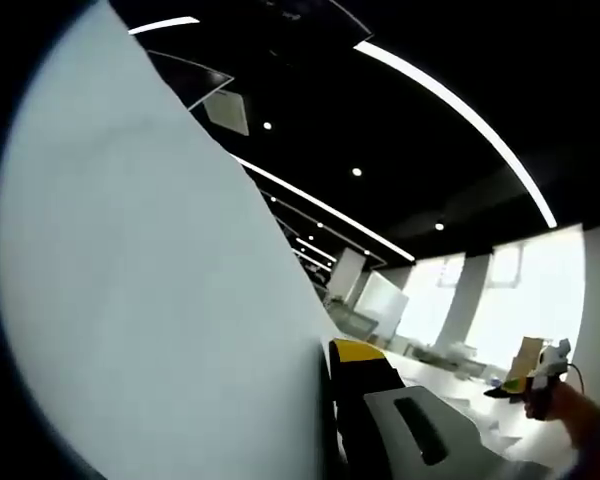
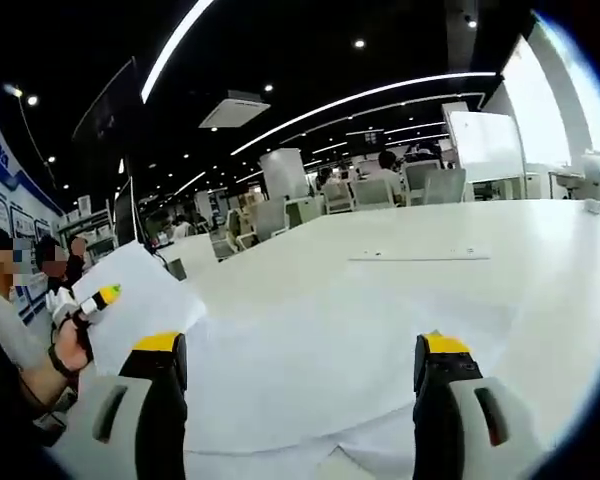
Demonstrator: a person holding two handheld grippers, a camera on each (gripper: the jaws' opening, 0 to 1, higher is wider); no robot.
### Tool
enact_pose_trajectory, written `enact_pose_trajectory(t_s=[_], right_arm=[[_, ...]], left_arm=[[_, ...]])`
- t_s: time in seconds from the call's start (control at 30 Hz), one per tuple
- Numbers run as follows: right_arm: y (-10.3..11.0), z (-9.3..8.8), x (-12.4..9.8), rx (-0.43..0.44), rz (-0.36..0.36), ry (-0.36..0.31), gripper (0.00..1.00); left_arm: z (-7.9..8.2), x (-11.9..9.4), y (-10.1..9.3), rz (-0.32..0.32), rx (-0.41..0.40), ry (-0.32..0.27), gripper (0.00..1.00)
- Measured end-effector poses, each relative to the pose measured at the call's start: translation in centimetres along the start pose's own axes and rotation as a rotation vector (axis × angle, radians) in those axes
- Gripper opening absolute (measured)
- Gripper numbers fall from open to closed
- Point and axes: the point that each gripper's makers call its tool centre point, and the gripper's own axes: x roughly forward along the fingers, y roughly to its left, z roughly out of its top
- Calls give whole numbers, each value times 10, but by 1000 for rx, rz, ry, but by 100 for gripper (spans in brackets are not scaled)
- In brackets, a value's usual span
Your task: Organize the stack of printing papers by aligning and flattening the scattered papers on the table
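Right gripper view looks over the white surface [image 2: 540, 260], where overlapping sheets of printing paper [image 2: 310, 370] lie spread flat just ahead of the right tongs [image 2: 300, 365]; their two yellow-tipped jaws stand wide apart with nothing between them. I cannot count the sheets. Left of those sheets, the left tongs [image 2: 102, 297], in a person's hand [image 2: 68, 345], hold one raised sheet [image 2: 140, 300]. A thin flat strip [image 2: 420, 256] lies beyond the sheets. No writing can be read.

Left gripper view has that raised sheet [image 1: 150, 290] pressed against one yellow-tipped jaw, seemingly clamped; the other jaw is hidden. The right tongs [image 1: 542, 372] appear far beyond it.
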Motion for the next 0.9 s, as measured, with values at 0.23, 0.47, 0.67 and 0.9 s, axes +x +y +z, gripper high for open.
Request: enact_pose_trajectory(t_s=[0.23,0.47,0.67,0.9], right_arm=[[-3,2,-1,11,-2,-8,89],[-1,2,1,7,2,-8,89],[-1,4,0,10,3,-11,89],[-3,6,-4,2,-7,-14,89]], left_arm=[[-3,0,-5,-9,63,10,10],[-1,0,-2,-8,36,6,10],[-1,-1,-3,-13,42,2,10],[-1,-2,-5,-12,40,4,10]])
